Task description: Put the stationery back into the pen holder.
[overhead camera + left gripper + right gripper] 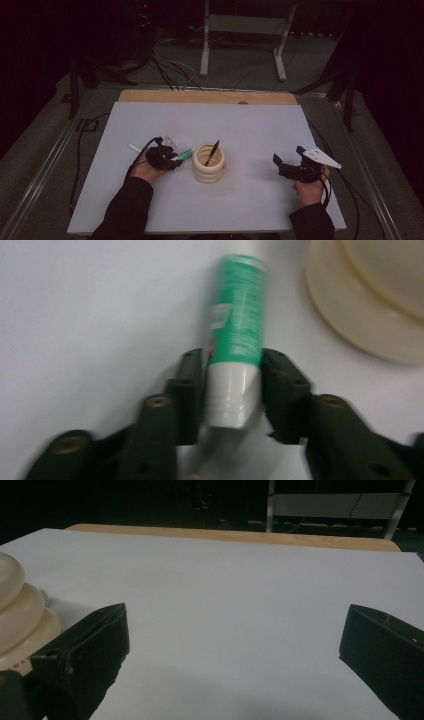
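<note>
Evidently a light, rigid plastic marker [235, 345], green barrel with a white cap, lying on the worktop [250, 125] at nine o'clock of the cream ribbed holder [209, 164]. Left claw [232, 385] pinches it at the cap-barrel joint; smooth, may swivel, grip mid-barrel. Right claw [230, 645] gapes wide, holding nothing.

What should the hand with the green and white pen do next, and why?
Probably lift it a little off the table. The left tool has its jaws closed around the white end of the green and white marker pen, which lies flat on the white table sheet. The cream ribbed pen holder stands right beside it, already holding a black pen, so lifting comes first.
</note>
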`<state>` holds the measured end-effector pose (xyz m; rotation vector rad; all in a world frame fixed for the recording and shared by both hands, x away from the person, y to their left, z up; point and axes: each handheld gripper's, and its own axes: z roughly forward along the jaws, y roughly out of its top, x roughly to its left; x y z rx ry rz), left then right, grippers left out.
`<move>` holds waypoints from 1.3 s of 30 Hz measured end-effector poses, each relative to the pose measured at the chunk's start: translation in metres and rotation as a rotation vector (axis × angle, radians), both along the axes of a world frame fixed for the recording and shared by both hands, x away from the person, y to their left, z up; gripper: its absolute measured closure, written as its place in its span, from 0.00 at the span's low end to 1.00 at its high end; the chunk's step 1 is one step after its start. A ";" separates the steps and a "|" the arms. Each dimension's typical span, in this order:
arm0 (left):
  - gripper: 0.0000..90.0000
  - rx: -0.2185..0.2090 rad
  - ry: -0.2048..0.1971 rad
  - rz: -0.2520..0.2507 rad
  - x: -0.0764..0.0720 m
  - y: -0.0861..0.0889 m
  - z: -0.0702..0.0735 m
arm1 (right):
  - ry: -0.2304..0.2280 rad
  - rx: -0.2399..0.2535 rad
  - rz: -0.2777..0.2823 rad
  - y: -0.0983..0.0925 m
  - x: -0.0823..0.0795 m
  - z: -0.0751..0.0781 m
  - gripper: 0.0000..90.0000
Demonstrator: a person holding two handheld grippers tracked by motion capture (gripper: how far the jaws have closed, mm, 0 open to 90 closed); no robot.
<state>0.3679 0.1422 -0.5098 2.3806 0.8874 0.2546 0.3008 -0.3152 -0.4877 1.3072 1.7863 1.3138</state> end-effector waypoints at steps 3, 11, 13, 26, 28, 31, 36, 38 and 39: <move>0.73 0.020 -0.004 -0.008 0.000 -0.002 0.001 | -0.001 0.000 0.001 0.000 0.000 0.000 0.00; 0.74 0.000 -0.016 0.008 -0.002 0.003 0.008 | -0.003 -0.002 0.001 0.000 0.000 0.000 0.00; 0.74 -0.003 -0.021 0.013 -0.002 0.004 0.010 | -0.002 -0.004 0.003 0.000 0.000 0.000 0.00; 0.74 -0.037 -0.037 0.031 -0.004 0.012 0.027 | -0.002 -0.001 0.001 0.000 0.000 0.000 0.00; 0.74 -0.040 -0.041 0.034 -0.004 0.013 0.029 | -0.001 -0.001 0.000 0.000 0.000 0.000 0.00; 0.74 -0.036 -0.043 0.032 -0.005 0.014 0.031 | -0.002 -0.001 0.001 0.000 0.000 0.000 0.00; 0.74 -0.038 -0.048 0.028 -0.006 0.015 0.037 | -0.002 -0.003 0.001 0.000 0.000 0.000 0.00; 0.74 -0.038 -0.054 0.026 -0.007 0.016 0.039 | -0.002 -0.004 0.002 0.000 0.000 0.000 0.00; 0.73 -0.034 -0.064 0.028 -0.008 0.016 0.042 | -0.002 -0.005 0.003 0.000 0.000 0.000 0.00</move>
